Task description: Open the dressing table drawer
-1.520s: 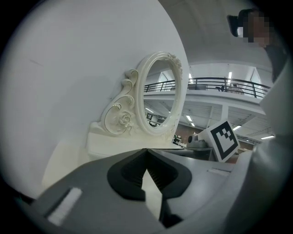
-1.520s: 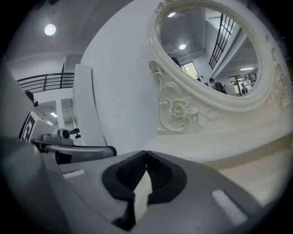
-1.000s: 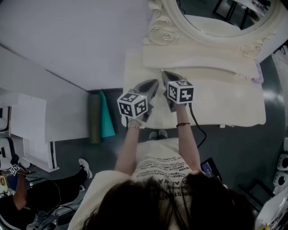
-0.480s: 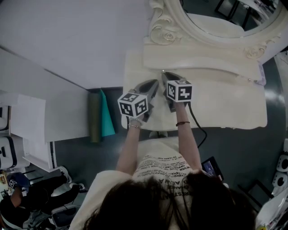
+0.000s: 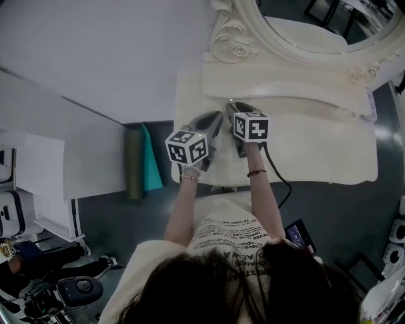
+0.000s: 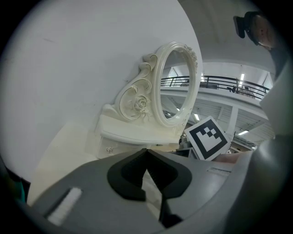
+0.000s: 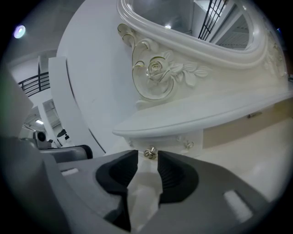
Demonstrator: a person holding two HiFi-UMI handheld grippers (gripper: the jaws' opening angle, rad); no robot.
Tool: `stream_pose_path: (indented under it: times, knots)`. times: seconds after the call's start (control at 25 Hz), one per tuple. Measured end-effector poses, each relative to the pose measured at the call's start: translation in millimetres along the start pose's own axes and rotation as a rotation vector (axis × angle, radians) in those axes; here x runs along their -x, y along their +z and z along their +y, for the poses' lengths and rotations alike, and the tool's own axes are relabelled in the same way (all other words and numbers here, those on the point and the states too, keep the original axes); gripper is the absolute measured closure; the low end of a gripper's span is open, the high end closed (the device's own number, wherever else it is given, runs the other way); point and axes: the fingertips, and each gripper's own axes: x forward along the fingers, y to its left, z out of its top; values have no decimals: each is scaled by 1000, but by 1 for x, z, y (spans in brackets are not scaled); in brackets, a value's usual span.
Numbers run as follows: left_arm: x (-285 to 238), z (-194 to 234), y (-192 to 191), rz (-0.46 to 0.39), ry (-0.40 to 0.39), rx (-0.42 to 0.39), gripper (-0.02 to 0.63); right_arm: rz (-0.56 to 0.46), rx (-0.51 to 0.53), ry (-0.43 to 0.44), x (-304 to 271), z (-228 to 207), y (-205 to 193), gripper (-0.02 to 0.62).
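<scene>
Lining up the knob: my right tool (image 7: 147, 160) has its jaws opening with nothing pinched yet. The small metal knob (image 7: 149, 153) sits just ahead of the tips, centred on the gap.
Drawer: the small drawer (image 7: 168, 140) is closed, under the shelf (image 7: 197, 114) below the mirror (image 7: 183, 13), at the counter's (image 7: 256, 151) back edge near its back left corner.
Doing it well: I'd ease forward until the pads flank the knob, close squarely, then pull straight toward the front edge.
Left tool: my left tool (image 6: 146, 151) is closed and empty, just beside the right.
Pose: both forearms reach over the front edge, tools tipped slightly down.
</scene>
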Motion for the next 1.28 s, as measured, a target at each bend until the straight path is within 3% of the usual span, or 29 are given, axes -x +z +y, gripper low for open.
stream_pose_path:
  times: [0.84, 1.28]
  knots:
    - [-4, 16, 0, 11, 29, 5, 607, 49, -40, -54, -16, -6, -2, 465]
    - [-1, 17, 1, 12, 28, 7, 607, 63, -40, -85, -17, -8, -4, 495]
